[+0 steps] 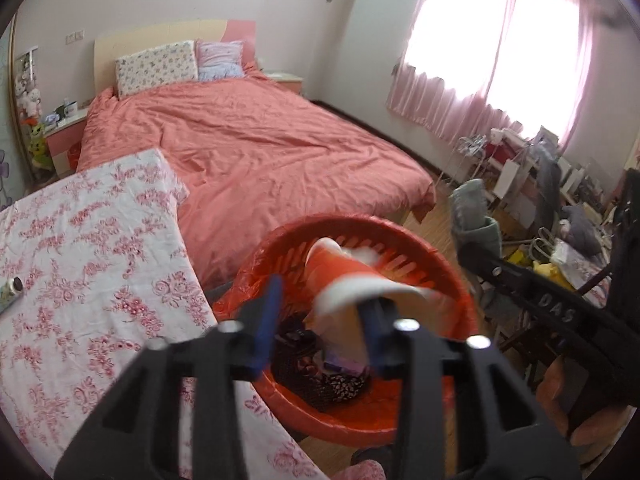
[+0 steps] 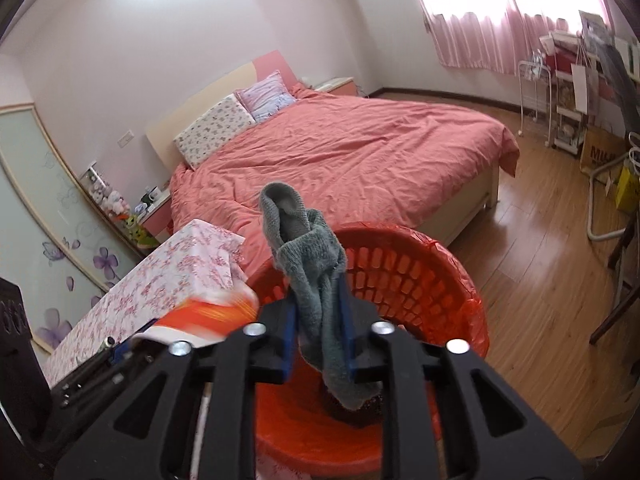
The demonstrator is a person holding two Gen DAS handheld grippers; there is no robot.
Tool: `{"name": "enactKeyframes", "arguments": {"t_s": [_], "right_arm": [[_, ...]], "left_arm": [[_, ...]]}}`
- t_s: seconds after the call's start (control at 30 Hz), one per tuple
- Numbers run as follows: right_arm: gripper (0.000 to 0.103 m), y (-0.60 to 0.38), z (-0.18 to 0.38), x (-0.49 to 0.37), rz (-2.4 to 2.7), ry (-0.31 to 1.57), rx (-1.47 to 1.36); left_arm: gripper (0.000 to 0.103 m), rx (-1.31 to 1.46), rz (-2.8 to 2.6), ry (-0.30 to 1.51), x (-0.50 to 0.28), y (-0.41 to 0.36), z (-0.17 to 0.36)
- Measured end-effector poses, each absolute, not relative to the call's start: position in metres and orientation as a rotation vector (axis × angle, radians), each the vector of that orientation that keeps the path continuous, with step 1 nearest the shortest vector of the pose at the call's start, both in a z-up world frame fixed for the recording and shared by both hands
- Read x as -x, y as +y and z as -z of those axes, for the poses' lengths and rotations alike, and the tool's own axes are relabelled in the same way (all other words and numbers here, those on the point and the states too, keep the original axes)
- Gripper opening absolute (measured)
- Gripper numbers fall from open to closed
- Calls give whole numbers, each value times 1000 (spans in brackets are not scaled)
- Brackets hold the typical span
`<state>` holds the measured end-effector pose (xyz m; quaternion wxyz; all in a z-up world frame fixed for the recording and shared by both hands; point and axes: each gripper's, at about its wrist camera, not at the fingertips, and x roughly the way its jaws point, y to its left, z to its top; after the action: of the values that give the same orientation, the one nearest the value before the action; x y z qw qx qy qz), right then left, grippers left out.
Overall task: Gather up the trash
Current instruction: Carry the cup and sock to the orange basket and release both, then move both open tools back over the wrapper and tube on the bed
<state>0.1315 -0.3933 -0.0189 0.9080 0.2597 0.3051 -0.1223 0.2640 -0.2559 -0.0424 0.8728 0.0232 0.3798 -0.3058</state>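
Note:
An orange-red slatted basket (image 1: 360,226) (image 2: 404,236), lined with a red bag, stands between the flowered table and the bed, with dark rubbish at its bottom. My left gripper (image 1: 320,324) hangs over it, jaws apart. A blurred orange-and-white paper cup (image 1: 340,276) (image 2: 208,314) lies against its right finger (image 1: 374,332), clear of the left one. My right gripper (image 2: 320,340) is also above the basket, its blue pads closed on a grey sock (image 2: 308,256) (image 1: 476,216) that sticks out past the fingertips and droops below them.
A table under a pink flowered cloth (image 1: 88,248) (image 2: 176,276) sits left of the basket, with a small object (image 1: 12,288) near its edge. Behind is a bed with a salmon cover (image 1: 248,140). Wooden floor (image 2: 540,280) lies right; racks, bags and a chair crowd the window side (image 1: 552,200).

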Motion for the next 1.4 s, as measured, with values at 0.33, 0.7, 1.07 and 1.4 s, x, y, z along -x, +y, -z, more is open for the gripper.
{"name": "enactKeyframes", "arguments": {"t_s": [0.33,0.7,1.07,1.4], "right_arm": [[49,-384,30,-129,268,668,-514],[54,-332,19,-129,242,677,-394],[54,-251,32,-147,131,754,-250],[54,-197,43,-163,45,803,-184]], "left_arm": [[49,-28,580,849,-279,-232,63],[72,-57,365,764,-266,-128,44],[79,45,-127,817,-311,47,61],[73,35,-237,917,-351,93,87]]}}
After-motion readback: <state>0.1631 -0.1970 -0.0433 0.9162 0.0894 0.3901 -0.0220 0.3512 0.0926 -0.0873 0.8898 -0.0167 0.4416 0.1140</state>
